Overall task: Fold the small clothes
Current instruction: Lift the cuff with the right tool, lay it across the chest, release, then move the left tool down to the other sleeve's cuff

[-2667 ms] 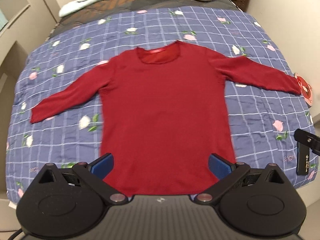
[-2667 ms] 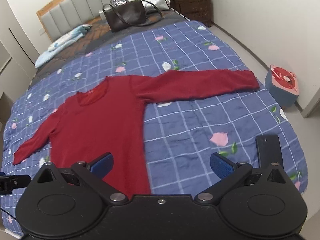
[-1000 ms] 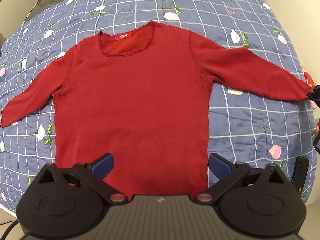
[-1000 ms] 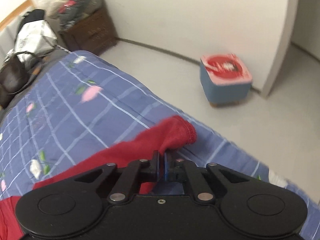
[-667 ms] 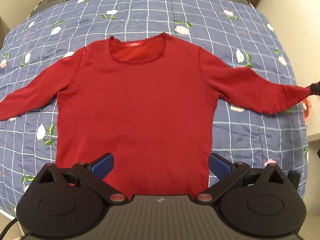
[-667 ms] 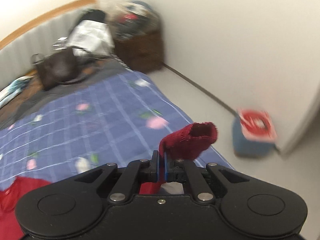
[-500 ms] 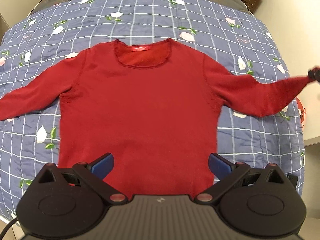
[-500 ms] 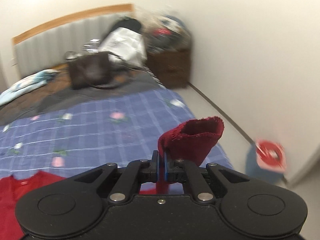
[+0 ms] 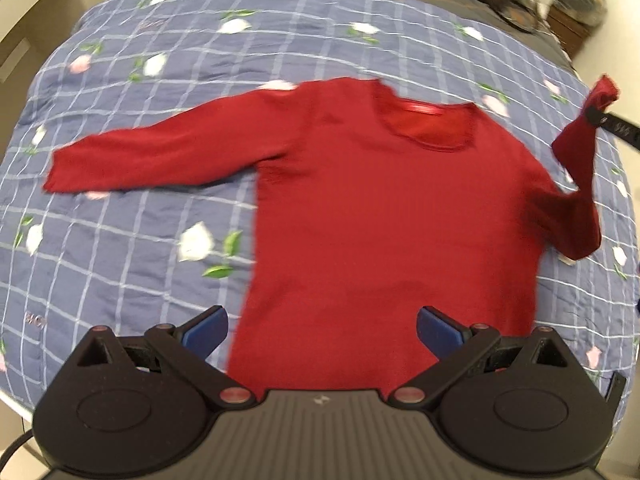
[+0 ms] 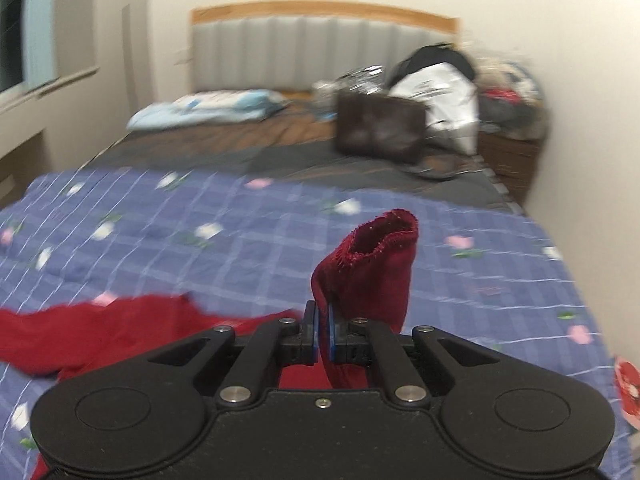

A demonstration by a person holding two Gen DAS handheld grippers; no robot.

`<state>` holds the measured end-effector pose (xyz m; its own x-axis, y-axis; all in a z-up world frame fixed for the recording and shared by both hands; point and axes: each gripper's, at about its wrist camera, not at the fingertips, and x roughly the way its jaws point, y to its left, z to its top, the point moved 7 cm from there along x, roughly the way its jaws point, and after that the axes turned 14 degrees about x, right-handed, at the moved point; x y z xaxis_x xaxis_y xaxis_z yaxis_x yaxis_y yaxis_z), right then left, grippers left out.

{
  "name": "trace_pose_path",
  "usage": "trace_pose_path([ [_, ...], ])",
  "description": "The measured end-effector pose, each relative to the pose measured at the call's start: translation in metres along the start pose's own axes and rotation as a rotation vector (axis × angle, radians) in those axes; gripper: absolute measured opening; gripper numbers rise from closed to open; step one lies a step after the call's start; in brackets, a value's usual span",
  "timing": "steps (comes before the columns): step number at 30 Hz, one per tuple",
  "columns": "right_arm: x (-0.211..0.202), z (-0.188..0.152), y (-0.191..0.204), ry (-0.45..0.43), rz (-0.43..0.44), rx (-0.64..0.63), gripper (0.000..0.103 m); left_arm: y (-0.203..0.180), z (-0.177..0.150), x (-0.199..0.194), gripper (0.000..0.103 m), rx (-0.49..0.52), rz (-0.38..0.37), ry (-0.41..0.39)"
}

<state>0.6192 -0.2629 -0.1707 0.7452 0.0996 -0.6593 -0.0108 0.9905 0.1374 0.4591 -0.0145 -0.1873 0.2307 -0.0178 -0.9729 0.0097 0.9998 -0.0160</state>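
- Left wrist view: the left gripper (image 9: 322,330) hangs with its blue-padded fingers (image 9: 206,328) spread wide and holding nothing, over the lower hem of a red long-sleeved top (image 9: 384,216).
- The top lies face up on a blue checked quilt (image 9: 120,240) with a flower print; one sleeve (image 9: 156,160) is stretched out flat on the quilt toward the left of the frame.
- The other sleeve is lifted off the quilt at the right edge, its cuff (image 9: 602,94) pinched by the right gripper (image 9: 596,114).
- Right wrist view: the right gripper (image 10: 321,338) is clamped tight on the red cuff (image 10: 376,264), which stands up above the fingers with its opening showing.
- Behind it, blurred, are a padded headboard (image 10: 320,48), a pale blue pillow (image 10: 208,106) and a dark brown bag (image 10: 378,126).
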Motion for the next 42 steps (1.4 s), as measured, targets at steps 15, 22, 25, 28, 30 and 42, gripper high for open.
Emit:
trace_pose_path([
  [15,0.051,-0.116,0.117,0.258,0.024,-0.113,0.004,0.084,-0.03,0.01,0.103,-0.098,0.017,0.047],
  [22,0.054,-0.145,0.131,0.391,0.083,-0.088,0.027,0.102,-0.029,0.013,0.103,-0.128,0.009,0.043],
  [25,0.045,-0.15,0.135,0.418,0.115,-0.078,0.051,0.112,-0.028,0.015,0.103,-0.158,-0.007,0.025],
  [28,0.033,-0.149,0.136,0.435,0.132,-0.039,0.07,0.13,-0.025,0.02,0.103,-0.205,-0.007,-0.002],
  [30,0.024,-0.149,0.135,0.447,0.141,-0.015,0.081,0.146,-0.023,0.027,0.103,-0.241,0.003,-0.011],
  [42,-0.043,-0.189,0.11,0.571,0.036,0.109,0.101,0.31,-0.002,0.11,0.103,-0.546,0.239,-0.043],
])
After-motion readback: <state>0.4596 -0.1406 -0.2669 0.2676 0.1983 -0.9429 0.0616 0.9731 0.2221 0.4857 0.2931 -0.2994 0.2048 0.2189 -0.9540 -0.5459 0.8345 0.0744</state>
